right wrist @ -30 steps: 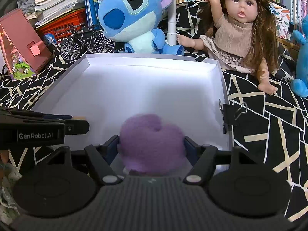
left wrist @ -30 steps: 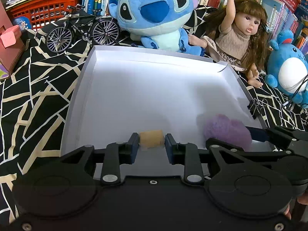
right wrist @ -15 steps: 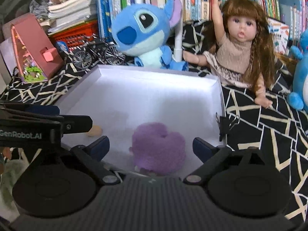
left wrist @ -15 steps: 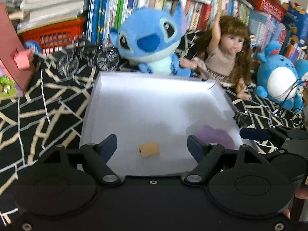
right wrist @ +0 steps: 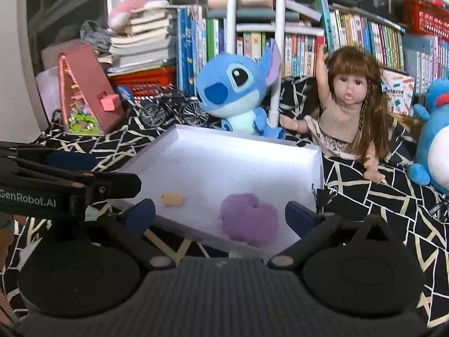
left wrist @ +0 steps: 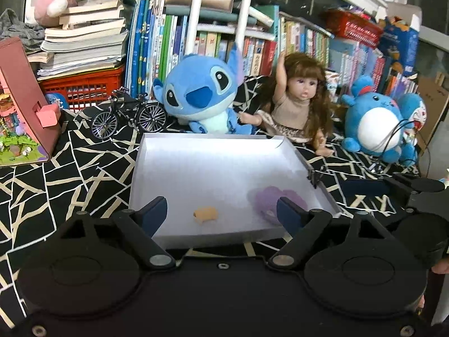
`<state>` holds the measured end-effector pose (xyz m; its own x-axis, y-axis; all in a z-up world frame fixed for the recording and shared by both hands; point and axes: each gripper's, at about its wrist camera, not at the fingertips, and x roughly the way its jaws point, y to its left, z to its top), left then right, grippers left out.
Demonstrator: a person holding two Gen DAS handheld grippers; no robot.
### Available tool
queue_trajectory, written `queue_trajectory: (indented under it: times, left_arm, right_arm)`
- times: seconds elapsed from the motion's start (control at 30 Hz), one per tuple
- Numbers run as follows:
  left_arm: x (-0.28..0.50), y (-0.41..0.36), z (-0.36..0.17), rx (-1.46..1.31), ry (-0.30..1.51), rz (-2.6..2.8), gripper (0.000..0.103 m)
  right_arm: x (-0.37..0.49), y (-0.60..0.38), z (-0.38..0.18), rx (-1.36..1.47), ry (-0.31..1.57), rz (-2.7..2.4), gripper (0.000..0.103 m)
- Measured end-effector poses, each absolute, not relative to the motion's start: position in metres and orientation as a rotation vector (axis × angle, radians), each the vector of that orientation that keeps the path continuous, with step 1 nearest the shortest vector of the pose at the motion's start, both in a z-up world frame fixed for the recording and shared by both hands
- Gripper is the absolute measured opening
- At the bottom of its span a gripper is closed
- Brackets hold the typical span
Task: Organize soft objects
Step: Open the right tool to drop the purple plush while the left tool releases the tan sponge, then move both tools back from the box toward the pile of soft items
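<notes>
both tools are released. the left gripper has its jaws spread wide and nothing is between the pads; they have just been opening, and the small tan soft piece lies free on the floor of the white tray, beyond the fingertips. the right gripper is also wide apart, its jaws just opened too, and the purple fluffy piece rests on the tray floor near the right front corner, not pressed by any pad.

so both soft things are inside the tray, near its front edge: the tan one to the left, the purple one to the right, well apart from each other. each piece lies straight ahead and below its own gripper. the tan piece has its long axis going left to right across the tray.

in my judgement the placing step is finished for these two. what matters next is what lies further away: the blue stitch plush and the doll sit beyond the far rim of the tray, the plush more on the left gripper's side, the doll more on the right one's.
</notes>
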<state>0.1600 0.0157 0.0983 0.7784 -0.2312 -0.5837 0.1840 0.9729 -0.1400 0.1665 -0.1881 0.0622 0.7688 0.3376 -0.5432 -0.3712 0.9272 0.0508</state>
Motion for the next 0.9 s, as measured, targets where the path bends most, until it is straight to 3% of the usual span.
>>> queue_trajectory:
  times: [0.9]
  left_arm:
    - [0.058,0.026,0.063,-0.066,0.568,-0.234,0.087]
  right_arm:
    - [0.068,-0.206,0.036,-0.068,0.444,0.346,0.103]
